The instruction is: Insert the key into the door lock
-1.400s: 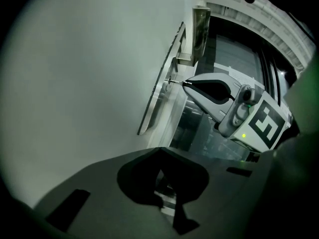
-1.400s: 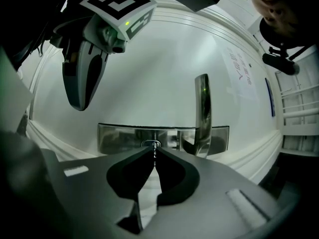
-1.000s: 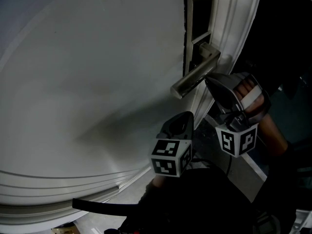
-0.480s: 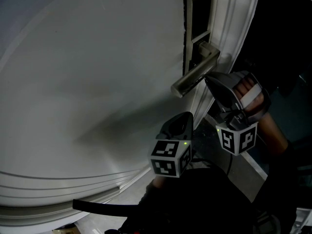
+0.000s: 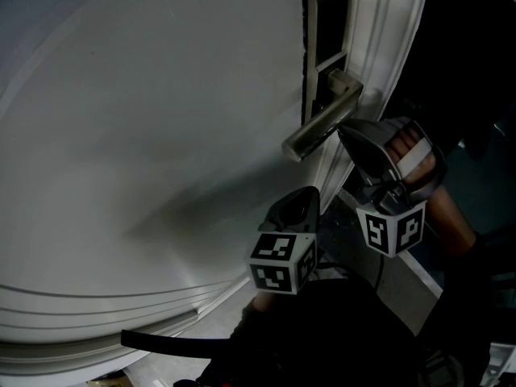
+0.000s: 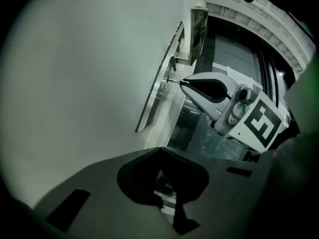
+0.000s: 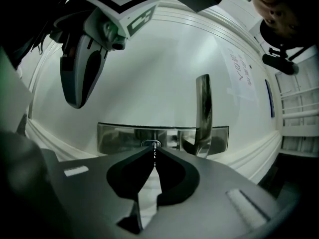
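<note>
The left hand-held gripper [image 6: 160,152] is pressed together, holds nothing, and hangs near the door [image 5: 161,135]. The right hand-held gripper [image 7: 153,151] pinches the key [image 7: 154,157]. The key's tip sits at the lock [image 7: 151,143] just ahead. I think it should keep the key straight, push slowly, and not bump the handle [image 7: 203,113] on its right.

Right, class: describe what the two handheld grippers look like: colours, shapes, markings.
Both the left gripper and right gripper have pale grey tapered shells with a dark teardrop inset. Each carries a white cube printed with black square markers.
</note>
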The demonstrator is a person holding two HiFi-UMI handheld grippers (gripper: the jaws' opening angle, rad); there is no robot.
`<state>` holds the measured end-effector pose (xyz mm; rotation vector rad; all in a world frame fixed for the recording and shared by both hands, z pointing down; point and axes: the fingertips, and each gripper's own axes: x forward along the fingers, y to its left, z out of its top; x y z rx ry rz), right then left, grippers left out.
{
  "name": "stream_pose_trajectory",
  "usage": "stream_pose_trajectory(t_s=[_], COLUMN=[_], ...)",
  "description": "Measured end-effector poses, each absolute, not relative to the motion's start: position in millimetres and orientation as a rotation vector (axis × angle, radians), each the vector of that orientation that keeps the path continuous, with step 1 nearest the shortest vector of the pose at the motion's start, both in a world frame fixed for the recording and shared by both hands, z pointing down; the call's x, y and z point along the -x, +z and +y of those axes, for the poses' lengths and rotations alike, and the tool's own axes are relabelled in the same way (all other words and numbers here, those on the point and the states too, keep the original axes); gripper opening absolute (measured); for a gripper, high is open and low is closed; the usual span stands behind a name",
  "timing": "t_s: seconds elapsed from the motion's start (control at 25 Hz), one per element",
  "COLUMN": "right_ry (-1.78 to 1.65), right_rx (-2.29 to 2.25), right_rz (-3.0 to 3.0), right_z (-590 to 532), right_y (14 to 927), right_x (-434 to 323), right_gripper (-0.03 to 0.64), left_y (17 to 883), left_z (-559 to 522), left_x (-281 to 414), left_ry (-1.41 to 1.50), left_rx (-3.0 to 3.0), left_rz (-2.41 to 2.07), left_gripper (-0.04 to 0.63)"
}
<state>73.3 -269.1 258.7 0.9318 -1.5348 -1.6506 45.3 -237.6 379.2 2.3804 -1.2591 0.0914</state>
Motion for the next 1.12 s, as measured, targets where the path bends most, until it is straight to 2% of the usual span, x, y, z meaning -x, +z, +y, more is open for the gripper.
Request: stream_pose_trajectory(t_s=[1.12], right_ry=[-1.665], right_rx=[-0.926], right_rz=[-1.545], right_z=[-273.2], right_y=[258.0], right_x=[-70.7], right_gripper=[0.012], left_y=[383.2], left_z=[-244.7], left_x=[-44.1], left_ry=[0.092], left_rx=[-2.363], left_rz=[-1.270], left_gripper=[0.000])
